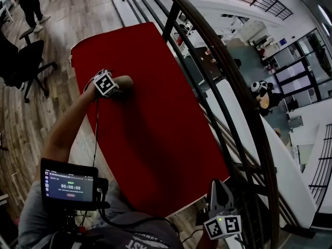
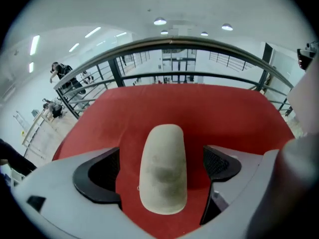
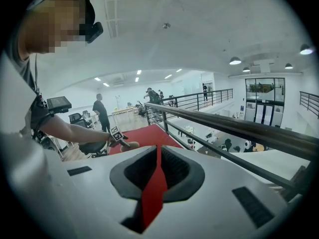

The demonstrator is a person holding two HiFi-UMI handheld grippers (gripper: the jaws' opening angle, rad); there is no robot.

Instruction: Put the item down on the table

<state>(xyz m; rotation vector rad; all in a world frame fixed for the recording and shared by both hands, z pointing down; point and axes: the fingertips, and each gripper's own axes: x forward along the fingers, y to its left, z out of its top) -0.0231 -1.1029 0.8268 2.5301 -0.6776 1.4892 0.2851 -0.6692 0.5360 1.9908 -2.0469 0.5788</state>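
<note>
A beige, oblong, rounded item (image 2: 163,168) lies on the red table (image 2: 209,113), its long axis pointing away from me. My left gripper (image 2: 159,169) stands open around it; red cloth shows on both sides between the item and the dark pads (image 2: 97,176). In the head view the item (image 1: 125,80) sticks out past the left gripper (image 1: 118,83) at the table's far left part. My right gripper (image 1: 218,187) hovers off the table's near right corner, shut and empty. In its own view the right gripper (image 3: 158,163) shows only a thin slit between the jaws.
A dark metal railing (image 1: 218,61) runs along the table's right side, with a lower floor beyond it. An office chair (image 1: 26,61) and a standing person (image 1: 28,4) are on the wooden floor at the left. A small screen (image 1: 69,185) hangs at my chest.
</note>
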